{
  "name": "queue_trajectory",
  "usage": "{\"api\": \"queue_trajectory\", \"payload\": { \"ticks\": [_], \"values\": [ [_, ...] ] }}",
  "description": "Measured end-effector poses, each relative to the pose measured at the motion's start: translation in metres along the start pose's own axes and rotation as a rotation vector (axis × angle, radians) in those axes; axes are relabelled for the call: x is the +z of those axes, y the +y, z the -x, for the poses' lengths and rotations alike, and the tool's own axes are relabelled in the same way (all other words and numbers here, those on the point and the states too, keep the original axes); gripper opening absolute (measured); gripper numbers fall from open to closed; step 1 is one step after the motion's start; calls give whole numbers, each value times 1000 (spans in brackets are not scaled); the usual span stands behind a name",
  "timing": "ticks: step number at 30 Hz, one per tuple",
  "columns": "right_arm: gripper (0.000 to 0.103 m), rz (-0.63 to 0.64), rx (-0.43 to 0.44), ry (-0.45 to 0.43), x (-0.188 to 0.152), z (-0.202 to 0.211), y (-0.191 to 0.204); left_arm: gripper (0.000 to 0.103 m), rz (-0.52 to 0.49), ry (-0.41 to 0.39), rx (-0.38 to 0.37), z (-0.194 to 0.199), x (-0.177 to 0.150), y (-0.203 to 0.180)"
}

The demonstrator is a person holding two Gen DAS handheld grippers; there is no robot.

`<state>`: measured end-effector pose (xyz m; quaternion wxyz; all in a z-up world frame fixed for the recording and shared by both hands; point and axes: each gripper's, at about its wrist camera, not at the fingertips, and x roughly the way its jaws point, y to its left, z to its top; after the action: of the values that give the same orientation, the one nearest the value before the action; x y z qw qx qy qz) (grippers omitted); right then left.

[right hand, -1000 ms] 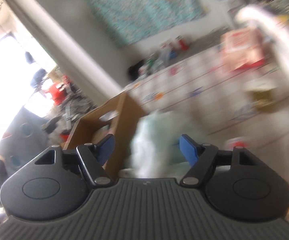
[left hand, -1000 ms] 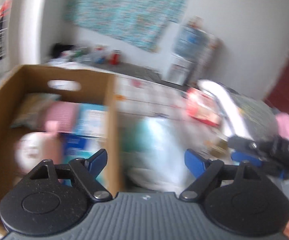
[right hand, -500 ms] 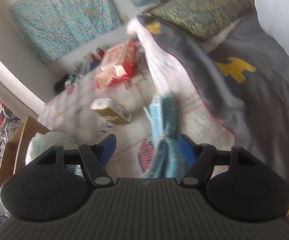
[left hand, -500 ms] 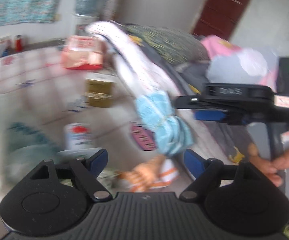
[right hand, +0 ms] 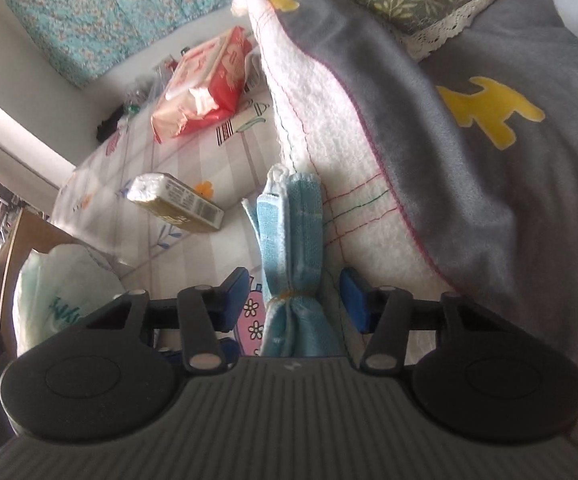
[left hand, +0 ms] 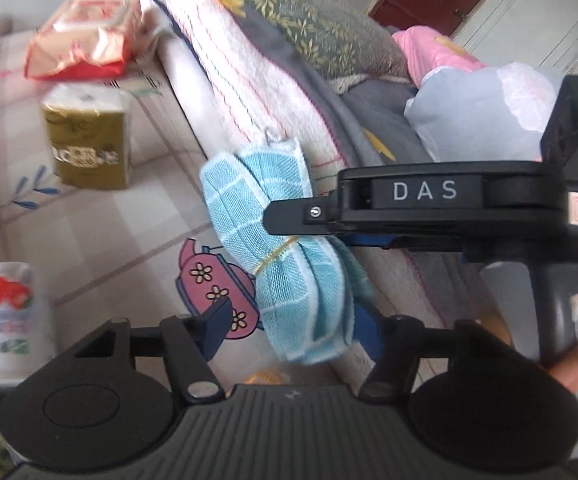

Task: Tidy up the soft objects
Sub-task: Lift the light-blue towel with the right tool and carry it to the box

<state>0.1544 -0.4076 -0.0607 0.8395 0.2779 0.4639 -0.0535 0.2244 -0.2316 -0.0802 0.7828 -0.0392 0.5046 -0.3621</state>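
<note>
While both jaw sets are closing round blue cloth bundle [right hand: 293, 248] lying beside white blanket [right hand: 329, 152], left gripper [left hand: 293, 328] and right gripper [right hand: 293, 292] are bracketing it, pads not yet pressing, likely for two-handed lift.

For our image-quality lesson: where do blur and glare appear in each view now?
Left wrist view: motion smear on the white strawberry-print canister and gold tissue pack; the rubber-banded blue towel bundle stays fairly sharp. Right wrist view: overexposed glare at the left edge, towel bundle crisp.
</note>
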Motion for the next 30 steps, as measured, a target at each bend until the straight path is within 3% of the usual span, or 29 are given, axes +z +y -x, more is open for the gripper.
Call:
{"api": "queue_trajectory", "payload": {
  "ticks": [2, 5, 9, 15, 23, 26, 30],
  "values": [
    [42, 19, -13, 5, 0, -3, 3, 56, 11, 11, 0, -9, 1, 1],
    [24, 42, -40, -1, -1, -3, 5, 34, 29, 5, -7, -12, 3, 2],
    [19, 29, -25, -10, -1, 3, 3, 18, 44, -18, 4, -4, 4, 3],
    [18, 58, -8, -65, -8, 32, 24, 17, 29, -95, -12, 34, -2, -1],
    [18, 152, 65, -197, -13, 99, 90, 17, -51, -310, -29, 125, -16, -10],
    [18, 200, 136, -225, -13, 114, 130, 17, -71, -405, 14, 166, -27, 1],
    [18, 264, 272, -198, -17, 106, 199, 17, -14, -475, 105, 223, -41, 39]
  ]
}}
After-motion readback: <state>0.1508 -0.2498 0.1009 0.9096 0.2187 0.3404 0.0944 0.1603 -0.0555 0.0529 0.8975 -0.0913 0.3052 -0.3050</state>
